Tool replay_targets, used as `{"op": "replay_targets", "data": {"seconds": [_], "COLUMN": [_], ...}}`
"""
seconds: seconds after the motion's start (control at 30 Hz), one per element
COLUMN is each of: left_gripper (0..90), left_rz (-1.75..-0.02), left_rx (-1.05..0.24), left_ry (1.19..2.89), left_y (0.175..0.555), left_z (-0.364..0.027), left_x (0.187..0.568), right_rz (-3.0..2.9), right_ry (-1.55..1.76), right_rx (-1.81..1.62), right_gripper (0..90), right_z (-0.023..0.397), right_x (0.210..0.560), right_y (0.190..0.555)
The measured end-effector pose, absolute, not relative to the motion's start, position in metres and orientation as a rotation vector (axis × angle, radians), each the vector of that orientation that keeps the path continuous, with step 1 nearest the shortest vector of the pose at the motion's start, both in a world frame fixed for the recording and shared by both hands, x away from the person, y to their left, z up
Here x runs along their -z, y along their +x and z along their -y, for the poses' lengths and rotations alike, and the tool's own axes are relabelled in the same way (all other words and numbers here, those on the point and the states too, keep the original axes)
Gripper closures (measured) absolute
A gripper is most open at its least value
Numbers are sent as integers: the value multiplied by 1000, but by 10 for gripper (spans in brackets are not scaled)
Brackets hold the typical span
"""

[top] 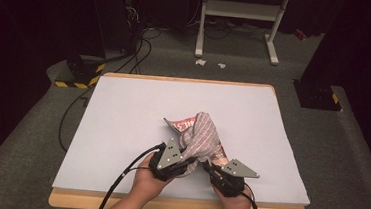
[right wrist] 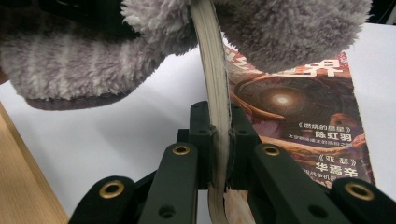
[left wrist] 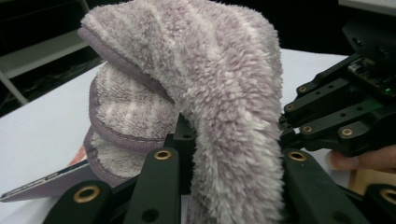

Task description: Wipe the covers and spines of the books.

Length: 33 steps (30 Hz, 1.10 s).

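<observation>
towel (left wrist: 205,93) cut off at top edge, magazine (top: 182,123) largely hidden beneath it, cover text unreadable

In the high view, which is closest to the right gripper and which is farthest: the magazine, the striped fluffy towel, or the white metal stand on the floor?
1. Colourful magazine: clamped in the right gripper itself, on the white table cover.
2. Striped grey fluffy towel: just beyond, draped over the magazine, held by the left gripper.
3. White metal stand: farthest, on the floor behind the table.
</observation>
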<state>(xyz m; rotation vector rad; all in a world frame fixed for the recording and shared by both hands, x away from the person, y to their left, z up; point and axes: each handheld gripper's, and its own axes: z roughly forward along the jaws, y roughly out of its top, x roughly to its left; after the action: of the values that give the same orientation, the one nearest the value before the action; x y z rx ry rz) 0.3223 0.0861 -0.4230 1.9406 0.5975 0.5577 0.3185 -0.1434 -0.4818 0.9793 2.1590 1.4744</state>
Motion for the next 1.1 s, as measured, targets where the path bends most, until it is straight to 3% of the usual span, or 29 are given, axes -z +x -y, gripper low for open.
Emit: {"op": "replay_targets", "data": {"seconds": [0.43,0.8,1.1], "left_gripper": [705,705,705], "left_rz": [-756,-1047,-1056], "left_rx": [-595,-696,-705], "left_ry": [1989,2040,2046], "left_y": [377,451,451], "left_z": [-118,-171,-171], "left_x": [445,481,482], "right_rz": [-2149,-2124,-2121], "right_ry": [980,991,985], "right_rx": [-1478,-1523,-1531], "right_gripper": [843,844,844], "right_z": [142,150,152], "right_x": [481,477,477], "right_y": [318,317,317]}}
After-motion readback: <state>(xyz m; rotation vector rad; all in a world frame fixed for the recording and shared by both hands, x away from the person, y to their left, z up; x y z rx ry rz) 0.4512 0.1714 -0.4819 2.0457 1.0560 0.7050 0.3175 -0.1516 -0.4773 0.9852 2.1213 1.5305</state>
